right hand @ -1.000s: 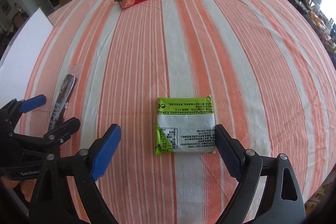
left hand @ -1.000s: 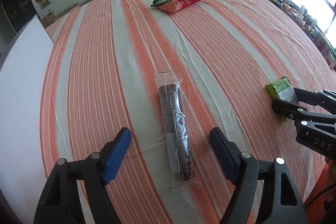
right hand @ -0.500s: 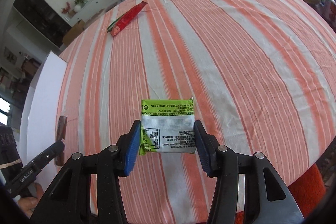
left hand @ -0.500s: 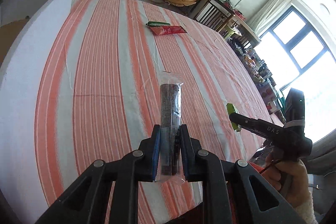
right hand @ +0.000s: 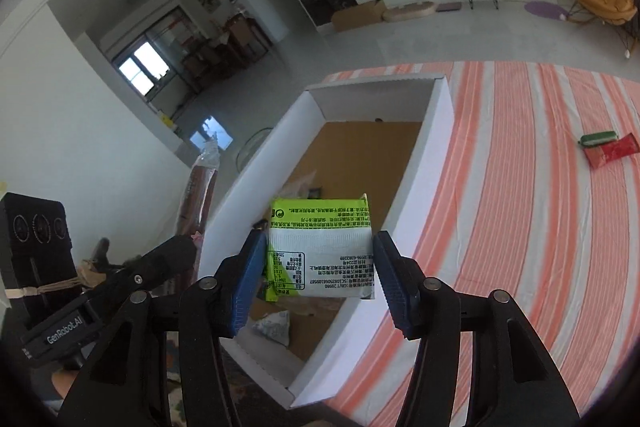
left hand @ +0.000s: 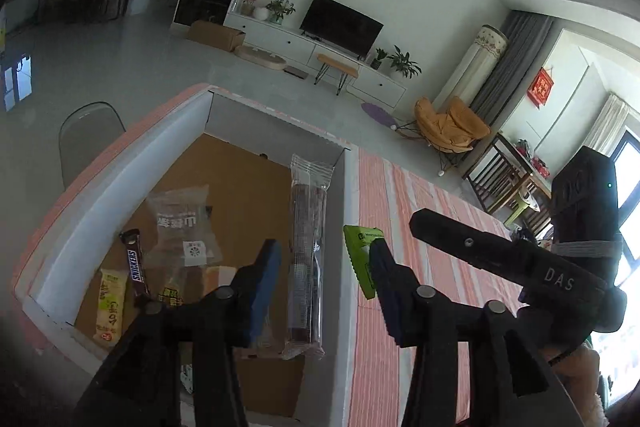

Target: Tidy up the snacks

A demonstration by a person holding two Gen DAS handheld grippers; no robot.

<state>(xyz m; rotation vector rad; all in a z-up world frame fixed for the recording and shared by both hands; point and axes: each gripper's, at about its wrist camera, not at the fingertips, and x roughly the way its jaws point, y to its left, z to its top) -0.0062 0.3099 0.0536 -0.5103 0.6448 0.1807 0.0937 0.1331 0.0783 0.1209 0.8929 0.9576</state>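
Note:
My left gripper [left hand: 324,279] is open over the white cardboard box [left hand: 120,179]. The long dark snack in clear wrap [left hand: 306,259] hangs loose between its fingers, touching neither pad. My right gripper [right hand: 318,275] is shut on the green and white snack packet [right hand: 320,251] and holds it above the box's near wall [right hand: 424,171]. The packet also shows in the left wrist view [left hand: 360,259]. The box holds several snacks: a Snickers bar [left hand: 136,267], a yellow packet [left hand: 109,307] and a clear bag [left hand: 184,227].
A red and green snack pair [right hand: 608,149] lies far out on the striped tablecloth [right hand: 540,187]. A grey chair [left hand: 90,135] stands behind the box. The left gripper's body [right hand: 100,303] is close to the left of the right gripper.
Both grippers lifted their snacks and swung left over the box. The left gripper, shut on the long snack half a second ago, has opened.

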